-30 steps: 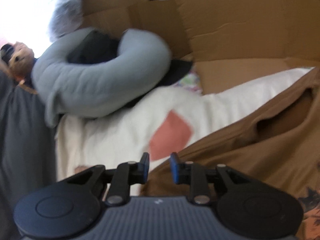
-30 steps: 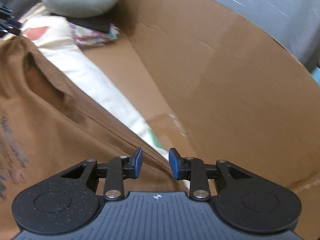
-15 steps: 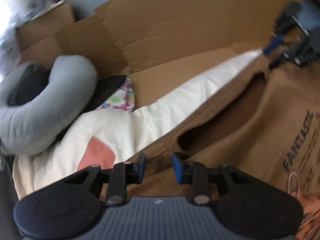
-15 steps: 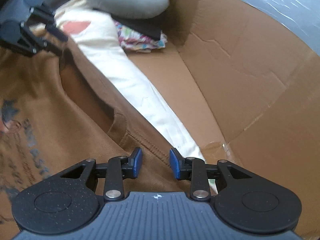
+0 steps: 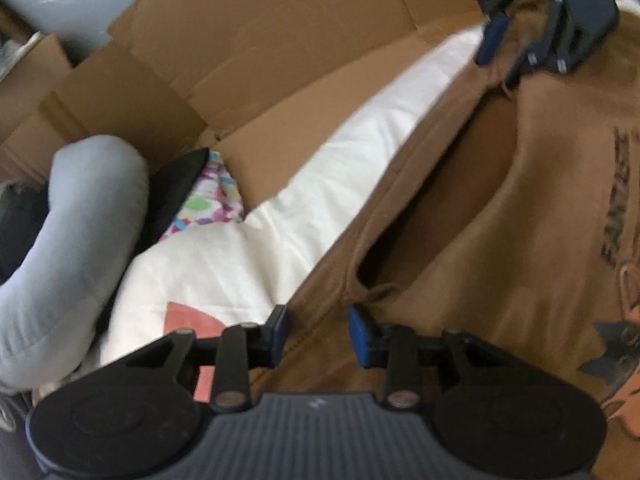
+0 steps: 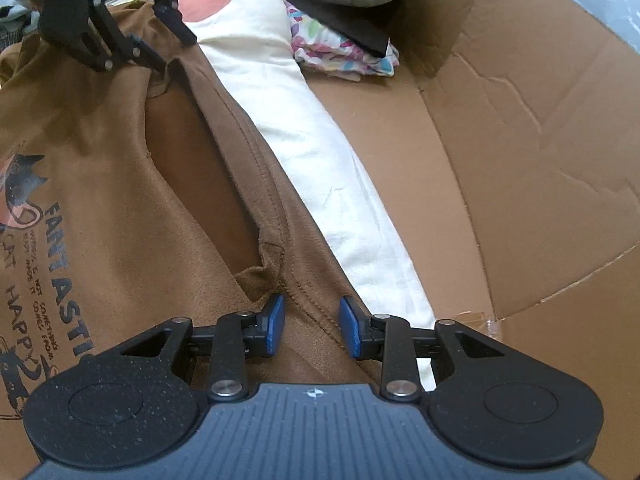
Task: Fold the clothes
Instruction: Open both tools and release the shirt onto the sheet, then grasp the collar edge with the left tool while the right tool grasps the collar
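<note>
Flattened brown cardboard (image 6: 520,128) covers the surface and rises as creased walls behind everything; all places below are given from it. On the cardboard lies a cream-white quilt (image 6: 320,152) with a salmon-red patch, running as a long band beside the bare cardboard floor. Over the quilt's near side, away from the cardboard wall, spreads the brown T-shirt (image 6: 120,152), print side up, with dark lettering and a cat drawing; its neck opening gapes as a dark slit along the edge nearest the quilt, and its shoulder seam runs parallel to the cardboard's fold. At the far corner of the cardboard a grey neck pillow (image 5: 80,220) rests on a black flat item (image 5: 176,188), which lies on a folded cloth with coloured spots (image 6: 344,48) that touches the cardboard floor.

The left gripper (image 5: 316,332) points down at the shirt's shoulder at one end of the neck opening, near the red patch. Its jaws are opening, a moderate gap between the blue pads, with brown cloth lying in that gap; whether the pads touch the cloth I cannot tell.

The right gripper (image 6: 312,330) points down at the other shoulder, at the end of the neck slit closer to the open cardboard flap. Its jaws are closing, the seam ridge of the shirt between the pads, which do not visibly press on it.
</note>
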A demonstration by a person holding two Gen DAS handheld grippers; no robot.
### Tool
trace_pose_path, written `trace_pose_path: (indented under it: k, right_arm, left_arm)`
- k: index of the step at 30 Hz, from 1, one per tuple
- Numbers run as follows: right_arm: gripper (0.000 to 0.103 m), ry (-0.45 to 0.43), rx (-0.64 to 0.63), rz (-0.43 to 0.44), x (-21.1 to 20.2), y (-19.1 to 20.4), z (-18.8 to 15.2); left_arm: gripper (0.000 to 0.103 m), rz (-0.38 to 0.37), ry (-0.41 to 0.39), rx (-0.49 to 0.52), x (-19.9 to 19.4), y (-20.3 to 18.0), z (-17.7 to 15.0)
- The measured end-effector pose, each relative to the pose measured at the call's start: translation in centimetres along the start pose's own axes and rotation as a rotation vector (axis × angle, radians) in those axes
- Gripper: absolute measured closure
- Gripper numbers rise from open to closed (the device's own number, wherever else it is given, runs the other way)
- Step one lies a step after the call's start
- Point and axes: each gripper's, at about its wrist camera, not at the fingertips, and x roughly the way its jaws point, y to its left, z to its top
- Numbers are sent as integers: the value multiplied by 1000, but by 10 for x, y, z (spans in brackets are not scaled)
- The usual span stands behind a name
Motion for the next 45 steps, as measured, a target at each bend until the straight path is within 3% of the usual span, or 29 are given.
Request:
trace_pose_path:
  k: [1,3,4,8,13,15,16,20,23,25,28,34,45]
  right_arm:
    - [82,0,2,13,1,-1,0]
    - [91,-9,-31,17,1,4,-1]
    - [95,-11,-33,9,2,5,-1]
    - [98,-35,8,-10,-3,0,2]
    - [99,-89,95,-53,-11,-16,9]
    - [99,-95,127,-72,-9,-21,12]
    - [99,-96,141,-85,-7,-23,14]
    - [99,-91,209,-130,2,-32,20]
    - [99,-105,315,-236,5,-42,23]
    - [98,-145,402,-207,-3,-52,21]
    - [98,-183,391,-180,-15,-52,16]
    - [97,-152,350,-80,-18,-44,5]
    - [96,-70,395,-60,15,-30,-2]
  left_arm:
    - [70,-9,2,-11,2,1,0]
    - [77,-28,6,-36,7,3,0]
    - [89,-30,3,-50,7,5,0]
    - [96,-12,-41,-77,-4,13,0]
    - [96,23,-110,-207,-16,35,0]
    - [97,36,-113,-250,-13,40,1]
    - [102,44,-113,-267,-11,41,2]
    - [103,58,-85,-346,3,50,7]
    - [101,99,-88,-391,0,57,9]
    - [101,105,-123,-429,-12,65,6]
    - [101,88,-164,-436,-28,68,1]
    - [99,27,-165,-364,-32,44,2]
    - [98,27,-42,-365,11,19,2]
